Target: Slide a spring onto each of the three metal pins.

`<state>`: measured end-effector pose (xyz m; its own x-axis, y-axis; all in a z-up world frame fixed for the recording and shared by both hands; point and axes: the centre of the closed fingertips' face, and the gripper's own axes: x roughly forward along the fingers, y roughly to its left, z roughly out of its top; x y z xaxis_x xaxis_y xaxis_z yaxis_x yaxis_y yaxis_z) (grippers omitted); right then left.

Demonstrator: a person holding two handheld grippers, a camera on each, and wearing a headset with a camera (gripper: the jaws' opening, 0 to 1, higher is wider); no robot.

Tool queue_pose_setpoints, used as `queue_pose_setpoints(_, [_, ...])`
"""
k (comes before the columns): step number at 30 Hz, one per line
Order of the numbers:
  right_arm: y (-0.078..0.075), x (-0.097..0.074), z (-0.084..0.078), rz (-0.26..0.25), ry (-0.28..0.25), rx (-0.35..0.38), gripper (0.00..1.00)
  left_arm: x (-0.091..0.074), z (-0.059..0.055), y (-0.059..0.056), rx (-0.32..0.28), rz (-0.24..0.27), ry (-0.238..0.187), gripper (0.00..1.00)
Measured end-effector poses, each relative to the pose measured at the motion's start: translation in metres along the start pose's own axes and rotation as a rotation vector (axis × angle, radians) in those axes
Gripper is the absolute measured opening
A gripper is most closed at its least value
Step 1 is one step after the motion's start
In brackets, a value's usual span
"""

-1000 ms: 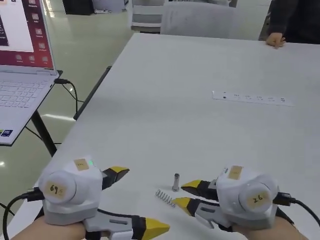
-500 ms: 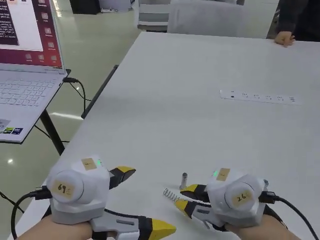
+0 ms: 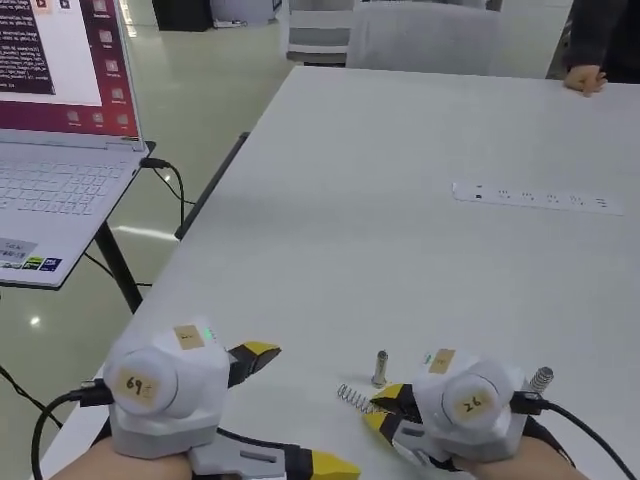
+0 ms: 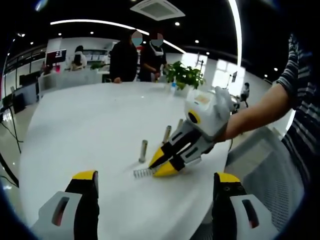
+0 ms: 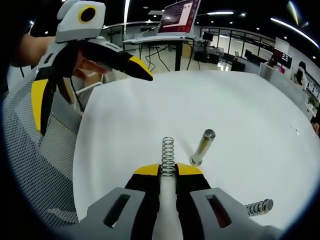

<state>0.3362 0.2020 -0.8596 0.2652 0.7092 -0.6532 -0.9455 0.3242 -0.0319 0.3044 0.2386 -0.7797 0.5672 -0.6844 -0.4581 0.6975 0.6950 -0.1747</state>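
A small loose spring [image 3: 352,398] lies on the white table [image 3: 400,200] near its front edge. My right gripper [image 3: 381,408] has its jaws drawn in on the spring's near end; in the right gripper view the spring [image 5: 168,150] sticks out forward from between the yellow tips of that gripper [image 5: 168,170]. A bare metal pin [image 3: 380,368] stands upright just right of the spring [image 5: 202,146]. Another pin [image 3: 541,378] with a spring round it sits by the right gripper's body. My left gripper [image 3: 295,408] is open, left of the spring, with nothing between its jaws [image 4: 156,176].
A white power strip [image 3: 535,198] lies further back on the right. An open laptop [image 3: 50,120] stands on a side stand off the table's left edge, with a cable hanging down. A person's hand [image 3: 585,78] rests at the far edge.
The right gripper's jaws have narrowed and moved onto the near end of the spring. The head camera has shifted, which brings the spring-covered pin into view. The left gripper stays open.
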Motion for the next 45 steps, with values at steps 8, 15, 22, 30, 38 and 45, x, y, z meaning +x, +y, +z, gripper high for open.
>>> queue_pose_setpoints(8, [0.006, -0.017, 0.006, 0.023, -0.016, -0.051, 0.08, 0.005, 0.005, -0.004, 0.01, -0.017, 0.003, 0.91])
queue_pose_setpoints(15, [0.006, -0.039, 0.005, 0.027, -0.03, -0.068, 0.08, 0.013, 0.005, -0.015, 0.018, -0.048, 0.012, 0.9])
queue_pose_setpoints(22, [-0.001, -0.063, -0.002, 0.009, -0.031, -0.063, 0.08, 0.017, 0.004, -0.023, 0.019, -0.071, 0.015, 0.88])
queue_pose_setpoints(30, [-0.011, -0.085, -0.013, -0.007, -0.026, -0.061, 0.08, 0.023, 0.005, -0.033, 0.023, -0.095, 0.021, 0.86])
queue_pose_setpoints(38, [-0.013, -0.103, -0.02, 0.007, -0.011, -0.097, 0.08, 0.032, 0.006, -0.045, 0.026, -0.127, 0.024, 0.83])
queue_pose_setpoints(45, [-0.012, -0.115, -0.028, 0.036, 0.013, -0.177, 0.08, 0.042, 0.008, -0.057, 0.033, -0.162, 0.025, 0.79])
